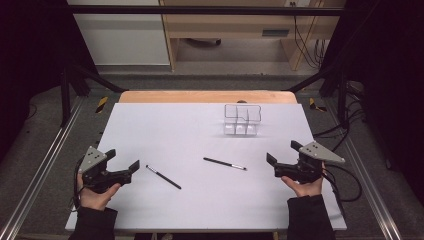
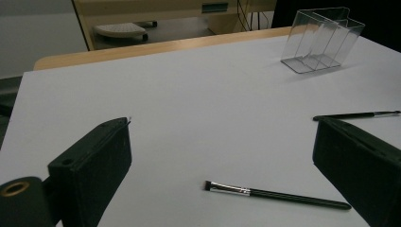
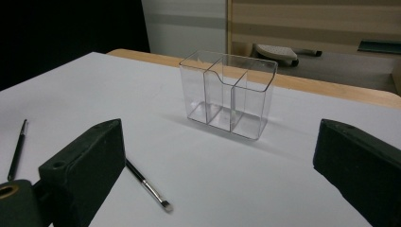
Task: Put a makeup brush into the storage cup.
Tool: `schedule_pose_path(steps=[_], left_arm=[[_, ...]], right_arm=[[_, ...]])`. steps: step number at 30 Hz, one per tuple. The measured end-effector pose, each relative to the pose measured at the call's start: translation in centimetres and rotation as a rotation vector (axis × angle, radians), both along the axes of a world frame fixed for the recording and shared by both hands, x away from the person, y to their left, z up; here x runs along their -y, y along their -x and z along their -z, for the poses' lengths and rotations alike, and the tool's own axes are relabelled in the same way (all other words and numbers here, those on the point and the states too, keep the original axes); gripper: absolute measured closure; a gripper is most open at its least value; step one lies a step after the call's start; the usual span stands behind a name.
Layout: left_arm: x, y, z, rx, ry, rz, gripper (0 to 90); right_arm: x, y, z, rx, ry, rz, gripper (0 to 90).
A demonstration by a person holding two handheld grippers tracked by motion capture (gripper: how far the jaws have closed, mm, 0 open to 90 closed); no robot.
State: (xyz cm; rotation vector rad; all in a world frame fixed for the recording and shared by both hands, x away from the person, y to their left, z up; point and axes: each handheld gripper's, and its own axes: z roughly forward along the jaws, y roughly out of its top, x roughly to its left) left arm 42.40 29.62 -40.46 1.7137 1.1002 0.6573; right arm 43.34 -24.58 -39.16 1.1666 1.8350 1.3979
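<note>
Two thin black make-up brushes lie flat on the white table top. The left brush has its silver ferrule toward my left gripper. The right brush lies left of my right gripper. A clear three-compartment organiser stands upright and empty toward the far side. My left gripper is open, held at the left edge with nothing between its jaws. My right gripper is open at the right edge, aimed at the organiser.
A wooden table edge shows past the white top. Metal frame rails run along both sides, and cables trail at the right. A wooden desk stands on the floor beyond.
</note>
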Motion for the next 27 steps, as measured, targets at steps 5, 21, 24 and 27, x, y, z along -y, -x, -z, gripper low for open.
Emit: schedule_pose_path(steps=[5, 21, 24, 27], left_arm=[[0.0, 0.0, -0.1, 0.003, 0.004, 0.0, 4.7], [0.4, -0.1, 0.1, -0.004, -0.004, 0.008, 5.3], [0.5, -0.1, 0.1, -0.005, -0.007, 0.01, 5.4], [0.7, -0.1, 0.2, -0.007, -0.012, 0.016, 5.6]], right_arm=[[0.2, 0.0, 0.1, -0.004, -0.003, 0.001, 3.7], [-0.7, 0.2, -0.2, -0.011, 0.021, -0.025, 4.1], [-0.9, 0.1, -0.2, -0.015, 0.025, -0.032, 4.4], [-1.5, 0.0, -0.1, -0.027, 0.04, -0.052, 5.0]])
